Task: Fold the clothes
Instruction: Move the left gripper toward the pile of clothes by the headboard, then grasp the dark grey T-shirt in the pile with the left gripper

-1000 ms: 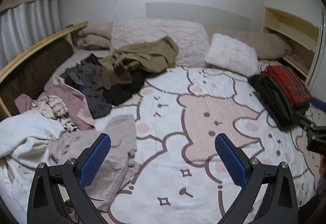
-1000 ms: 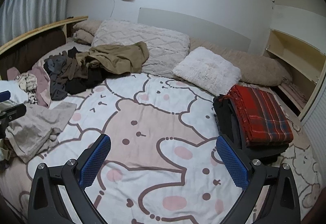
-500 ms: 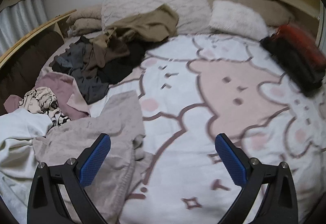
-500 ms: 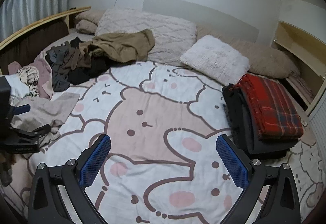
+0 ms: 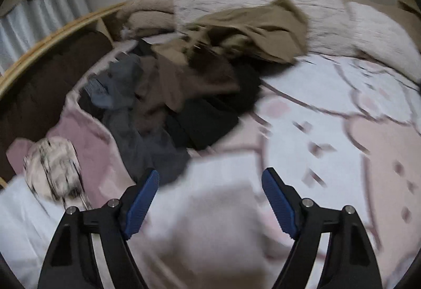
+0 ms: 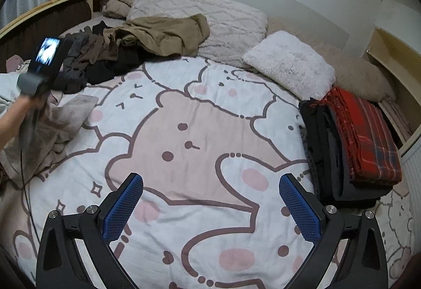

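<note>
A crumpled beige-grey garment (image 5: 210,212) lies on the bed just under my left gripper (image 5: 210,204), which is open with nothing between its blue pads; the view is blurred. Behind it sits a heap of unfolded clothes (image 5: 184,89): dark, grey, brown and an olive piece (image 5: 257,28). The same beige garment (image 6: 60,126) shows at the left of the right wrist view, under the left tool held by a hand (image 6: 15,112). My right gripper (image 6: 210,210) hangs open over the bare cartoon-print bedspread (image 6: 197,131). A folded stack (image 6: 350,147) with a red plaid piece on top lies at the right.
Pillows (image 6: 286,65) and a quilted cushion (image 6: 210,15) line the headboard. A wooden rail (image 6: 52,2) runs along the bed's left side, a shelf unit (image 6: 394,52) along the right. Pink, white and patterned clothes (image 5: 60,165) lie at the near left.
My left gripper has swung left and down toward the beige garment and the clothes heap, and its jaws have narrowed somewhat. The right gripper has drifted slightly closer to the bed.
</note>
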{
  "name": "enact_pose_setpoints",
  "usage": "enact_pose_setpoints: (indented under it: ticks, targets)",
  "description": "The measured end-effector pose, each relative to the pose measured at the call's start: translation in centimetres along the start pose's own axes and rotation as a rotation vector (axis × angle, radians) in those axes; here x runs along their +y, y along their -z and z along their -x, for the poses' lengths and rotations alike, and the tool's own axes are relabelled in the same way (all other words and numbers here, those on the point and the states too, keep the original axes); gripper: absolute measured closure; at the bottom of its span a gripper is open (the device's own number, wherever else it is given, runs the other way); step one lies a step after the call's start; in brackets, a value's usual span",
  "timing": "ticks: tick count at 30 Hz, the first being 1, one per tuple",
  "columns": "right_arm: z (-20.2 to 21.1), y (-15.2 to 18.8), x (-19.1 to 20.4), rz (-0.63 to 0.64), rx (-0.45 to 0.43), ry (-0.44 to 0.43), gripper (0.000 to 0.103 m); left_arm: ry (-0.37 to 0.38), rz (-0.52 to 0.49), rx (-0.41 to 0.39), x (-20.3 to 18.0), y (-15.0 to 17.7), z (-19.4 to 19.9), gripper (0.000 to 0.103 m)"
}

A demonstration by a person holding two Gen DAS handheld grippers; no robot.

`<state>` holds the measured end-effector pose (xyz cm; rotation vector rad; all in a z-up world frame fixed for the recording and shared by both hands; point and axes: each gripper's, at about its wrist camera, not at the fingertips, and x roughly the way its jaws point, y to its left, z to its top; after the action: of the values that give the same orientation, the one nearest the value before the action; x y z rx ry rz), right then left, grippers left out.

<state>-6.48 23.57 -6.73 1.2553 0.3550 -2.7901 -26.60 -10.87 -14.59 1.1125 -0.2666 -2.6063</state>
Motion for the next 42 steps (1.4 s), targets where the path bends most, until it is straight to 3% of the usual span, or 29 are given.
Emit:
enact_pose_setpoints:
  ticks: [3, 6, 8, 14, 17, 19, 21, 24, 27, 31, 36, 38, 39, 42]
  targets:
    - [-1.1, 0.0, -0.5, -0.010, 0.027, 0.010, 0.000, -0.067, 0.059, 0.012, 2.1, -2.0, -2.7, 0.023]
    - [-2.3, 0.2, -0.8, -0.018, 0.053, 0.016, 0.000, -0.133, 0.115, 0.059, 4.5, -3.4, -5.9, 0.042]
    - [-3.0, 0.3, -0.9, -0.020, 0.070, 0.023, 0.000, -0.169, 0.139, 0.092, 5.9, -4.1, -7.9, 0.048]
    - [-4.5, 0.6, -0.5, -0.003, 0.109, 0.023, 0.000, -0.296, 0.211, 0.128, 9.3, -5.0, -11.4, 0.048]
    - [-5.2, 0.7, -0.4, 0.012, 0.130, 0.019, 0.000, -0.331, 0.239, 0.148, 10.7, -5.0, -12.5, 0.034]
    - [-5.6, 0.8, -0.3, 0.019, 0.140, 0.017, 0.000, -0.348, 0.244, 0.150, 11.4, -5.1, -13.0, 0.030]
    - [-5.7, 0.9, -0.4, 0.021, 0.144, 0.014, 0.000, -0.343, 0.240, 0.153, 11.9, -5.2, -13.5, 0.029]
    - [-5.8, 1.0, -0.4, 0.021, 0.148, 0.011, 0.000, -0.286, 0.227, 0.155, 11.9, -5.3, -13.9, 0.064]
    - [-5.9, 1.0, -0.5, 0.021, 0.152, 0.007, 0.000, -0.268, 0.188, 0.124, 11.0, -5.3, -13.0, 0.085]
    - [-5.9, 1.2, -0.6, 0.022, 0.155, 0.001, 0.000, -0.141, 0.229, 0.048, 12.3, -4.8, -10.3, 0.090]
    - [-5.6, 0.7, -0.1, 0.030, 0.137, -0.012, 0.000, 0.017, 0.396, -0.037, 18.5, -4.5, -4.9, 0.092]
    - [-5.3, 0.6, 0.1, 0.031, 0.128, -0.019, 0.000, 0.018, 0.417, -0.061, 20.7, -4.9, -2.7, 0.093]
    - [-5.0, 0.5, 0.2, 0.031, 0.123, -0.022, 0.000, 0.004, 0.409, -0.091, 21.4, -5.2, -1.4, 0.102]
    - [-4.2, 0.5, 0.7, 0.039, 0.104, -0.031, 0.000, -0.044, 0.349, -0.236, 23.0, -6.8, 4.2, 0.103]
